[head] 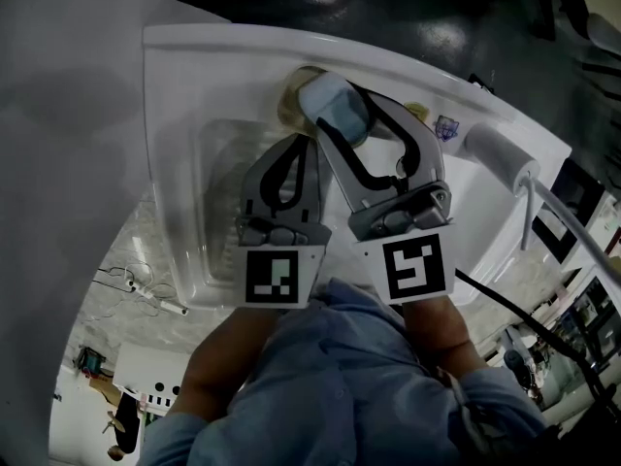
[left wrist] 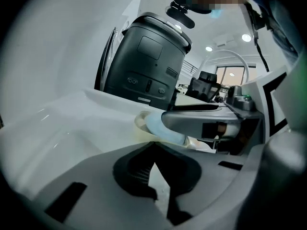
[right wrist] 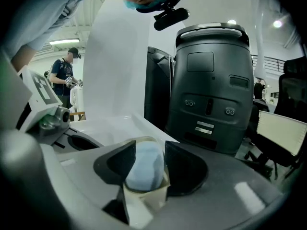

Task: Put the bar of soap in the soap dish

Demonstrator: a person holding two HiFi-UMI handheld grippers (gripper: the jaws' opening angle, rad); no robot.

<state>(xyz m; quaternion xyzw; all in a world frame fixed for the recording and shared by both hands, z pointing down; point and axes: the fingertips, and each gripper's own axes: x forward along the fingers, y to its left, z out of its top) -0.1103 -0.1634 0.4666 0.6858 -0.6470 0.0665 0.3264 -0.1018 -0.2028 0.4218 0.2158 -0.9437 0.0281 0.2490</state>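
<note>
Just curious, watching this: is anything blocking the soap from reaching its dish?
Nothing visible does. The right gripper holds the bar of soap right at the soap dish on the sink; the left gripper sits beside, not between.

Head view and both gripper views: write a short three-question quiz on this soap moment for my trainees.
1. True or false: the left gripper holds the bar of soap.
2. Which gripper is shut on the soap? A. left gripper B. right gripper
3. Fill in: the soap is held right at the cream ____ on the back rim of the sink.
Key: 1 false, its jaws are together on nothing; 2 B; 3 soap dish.
</note>
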